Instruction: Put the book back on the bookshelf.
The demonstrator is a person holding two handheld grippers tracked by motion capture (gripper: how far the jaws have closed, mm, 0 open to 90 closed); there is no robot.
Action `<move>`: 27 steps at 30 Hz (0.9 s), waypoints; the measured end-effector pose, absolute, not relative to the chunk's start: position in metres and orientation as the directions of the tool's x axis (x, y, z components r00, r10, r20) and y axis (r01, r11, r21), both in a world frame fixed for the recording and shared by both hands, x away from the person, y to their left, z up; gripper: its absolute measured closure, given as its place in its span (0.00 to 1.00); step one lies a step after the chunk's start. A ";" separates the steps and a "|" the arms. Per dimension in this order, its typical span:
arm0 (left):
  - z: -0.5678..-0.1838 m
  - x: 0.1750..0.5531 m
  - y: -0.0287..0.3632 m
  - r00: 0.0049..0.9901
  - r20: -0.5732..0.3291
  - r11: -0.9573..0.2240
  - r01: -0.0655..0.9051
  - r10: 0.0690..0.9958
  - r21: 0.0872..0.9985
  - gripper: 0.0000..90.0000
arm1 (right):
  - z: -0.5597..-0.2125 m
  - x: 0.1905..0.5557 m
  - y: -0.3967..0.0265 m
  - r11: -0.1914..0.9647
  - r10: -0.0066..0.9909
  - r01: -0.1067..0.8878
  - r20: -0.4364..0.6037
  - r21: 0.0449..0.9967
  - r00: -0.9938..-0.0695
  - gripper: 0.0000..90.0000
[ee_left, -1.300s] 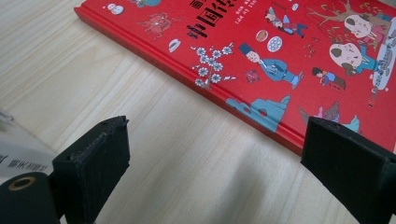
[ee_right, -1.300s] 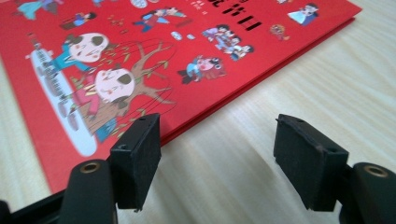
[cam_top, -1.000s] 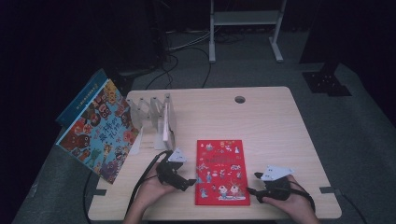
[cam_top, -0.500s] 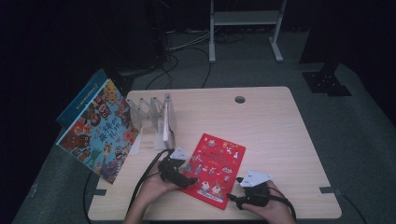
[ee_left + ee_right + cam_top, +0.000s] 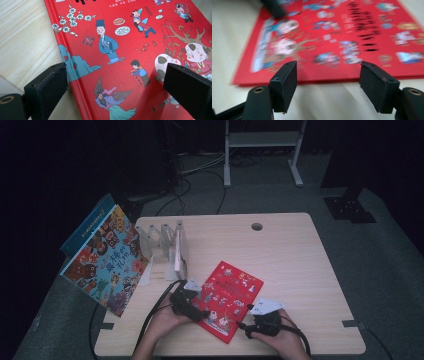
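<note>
Near the front edge of the table (image 5: pixel 300 250), the right gripper (image 5: pixel 256 319) sits in the person's right hand (image 5: pixel 280 340), its jaws parted with bare tabletop between them. They have just been opening, and nothing is between the pads. In the right gripper view the jaws stand just short of the near edge of the red picture book (image 5: pixel 342 37), apart from it.

At the book's other side the left gripper (image 5: pixel 192 306), held in the left hand (image 5: pixel 162 322), has its jaws spread wide. In the left gripper view one jaw hangs over the wood beside the book's spine edge and the other over the red cover (image 5: pixel 120 50); whether either pad touches the cover cannot be told.

That red picture book (image 5: pixel 227 300) lies flat on the table, turned askew to the table's edges, between the two grippers.

Behind the left gripper stands a clear divider rack (image 5: pixel 160 240) holding a thin white book (image 5: pixel 176 251). A large blue picture book (image 5: pixel 102 260) leans at the table's left edge.
</note>
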State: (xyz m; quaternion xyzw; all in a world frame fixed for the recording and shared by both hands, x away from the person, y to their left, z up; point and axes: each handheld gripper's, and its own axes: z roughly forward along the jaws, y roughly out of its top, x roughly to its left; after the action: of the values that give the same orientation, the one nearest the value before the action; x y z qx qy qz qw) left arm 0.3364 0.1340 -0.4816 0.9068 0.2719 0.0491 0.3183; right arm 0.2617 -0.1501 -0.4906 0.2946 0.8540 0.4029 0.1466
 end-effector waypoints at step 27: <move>-0.485 0.337 0.131 0.853 -0.087 -0.650 0.454 0.515 0.609 0.00 | -0.487 0.380 -0.183 0.467 0.683 0.471 0.034 0.749 -0.730 0.35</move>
State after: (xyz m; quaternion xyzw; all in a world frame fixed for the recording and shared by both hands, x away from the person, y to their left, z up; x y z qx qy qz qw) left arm 0.3374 0.1313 -0.4851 0.9072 0.2670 0.0470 0.3218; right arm 0.3796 -0.1825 -0.4867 0.3411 0.8454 0.3877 0.1365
